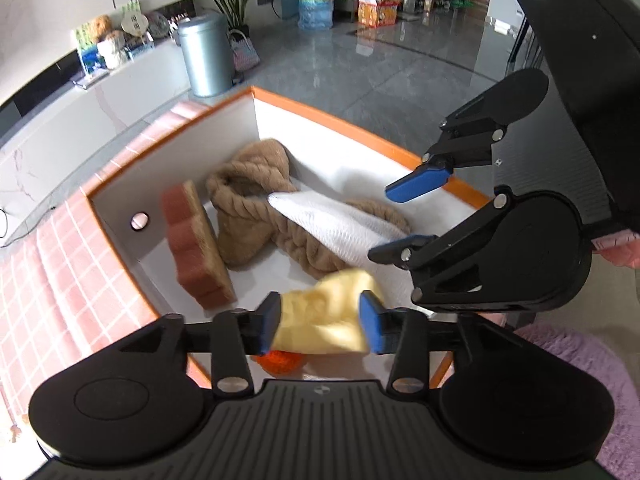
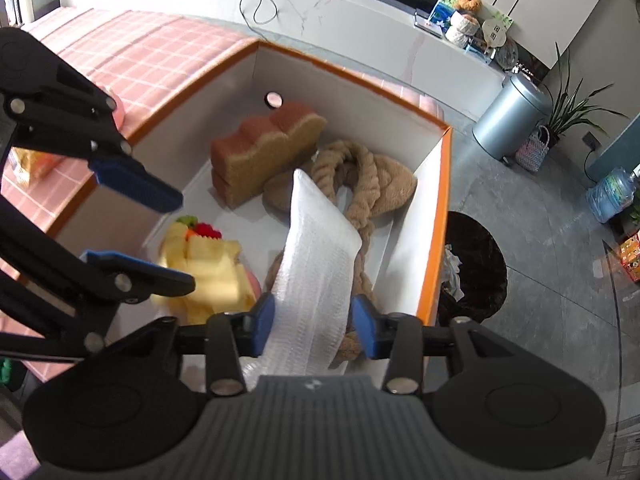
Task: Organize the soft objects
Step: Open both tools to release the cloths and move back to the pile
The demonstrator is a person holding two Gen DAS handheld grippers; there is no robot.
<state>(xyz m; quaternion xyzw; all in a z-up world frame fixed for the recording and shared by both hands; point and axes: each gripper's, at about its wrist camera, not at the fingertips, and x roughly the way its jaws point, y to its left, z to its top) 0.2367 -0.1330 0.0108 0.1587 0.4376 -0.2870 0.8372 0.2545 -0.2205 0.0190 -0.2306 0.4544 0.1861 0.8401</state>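
Note:
A white box with an orange rim [image 1: 360, 133] [image 2: 445, 200] holds a pink-and-tan sponge [image 1: 196, 248] [image 2: 264, 156] and a brown braided plush [image 1: 248, 196] [image 2: 380, 184]. Over the box's near end, my left gripper [image 1: 320, 324] [image 2: 186, 240] stands open. A blurred yellow soft toy [image 1: 324, 316] [image 2: 208, 268] sits loose between its blue pads, and an orange part [image 1: 280, 362] shows below. My right gripper [image 2: 314, 326] [image 1: 380, 222] is open too. A white cloth [image 2: 316, 264] [image 1: 336, 224] runs between its pads and lies across the plush.
A pink checked surface [image 1: 60, 260] [image 2: 152, 52] flanks the box. Beyond it on the grey floor stand a metal pedal bin [image 1: 206, 56] [image 2: 512, 120] and a black waste basket [image 2: 476, 264]. A purple fluffy rug [image 1: 580, 380] lies at the right.

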